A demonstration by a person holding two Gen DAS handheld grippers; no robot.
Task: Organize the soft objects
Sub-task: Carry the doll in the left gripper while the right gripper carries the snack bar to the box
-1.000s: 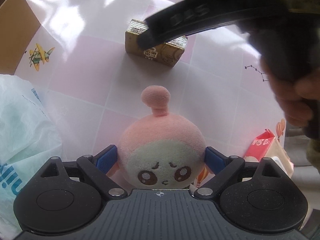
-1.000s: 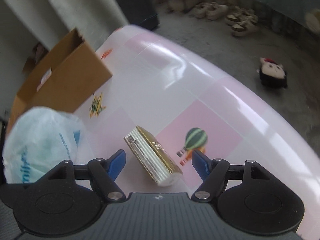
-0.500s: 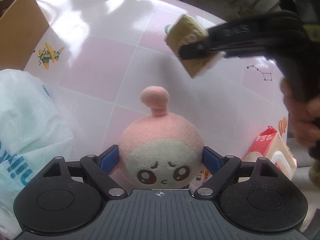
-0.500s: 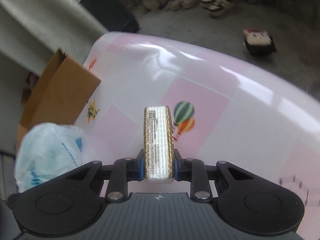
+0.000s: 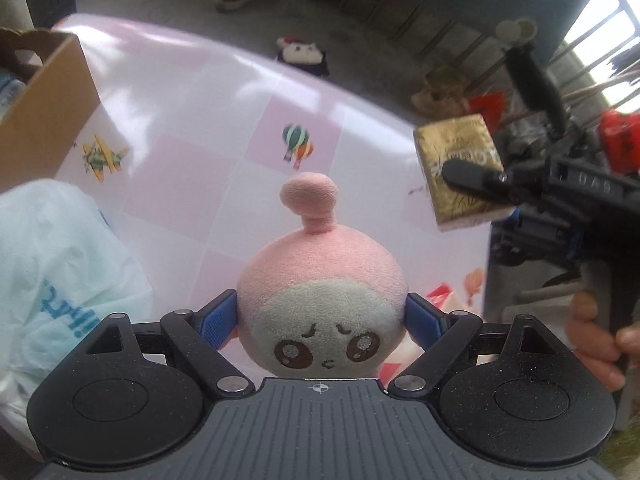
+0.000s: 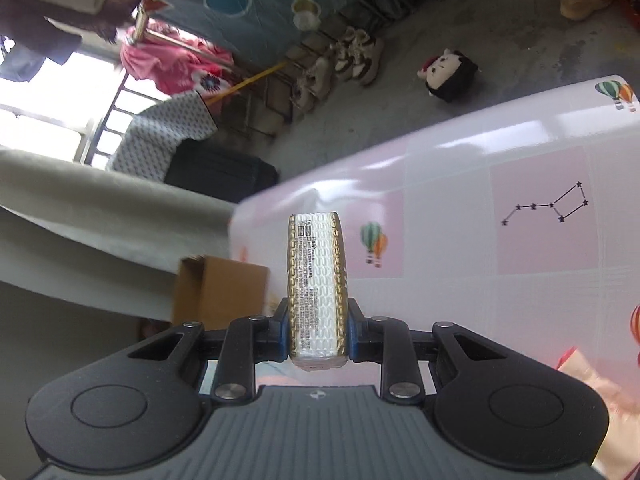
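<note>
**Two Grippers, Two Soft Things**

The left gripper (image 5: 322,316) pinches a round plush toy (image 5: 320,300) between its blue pads (image 5: 218,318), one pad on each side of the head. The right gripper (image 6: 318,330) squeezes a gold tissue pack (image 6: 317,288) from both flat sides.

The toy looks light and squishy. It would squash if pressed hard, so holding it at the widest part of the head, as now, seems best. The small knob on top looks floppy and would be a poor place to grab. The tissue pack looks light too, with a shiny wrapper that may be slippery. Gripping its two wide faces seems the safe way.

The toy is pink on top and cream on the face, with big brown eyes and a sad little mouth. It is held up over the pink checked table (image 5: 192,120). The pack is gold with a white end, and hangs in the air near the table's edge.

A cardboard box (image 5: 44,108) stands at the left, and a white plastic bag (image 5: 60,264) lies beside it.
</note>
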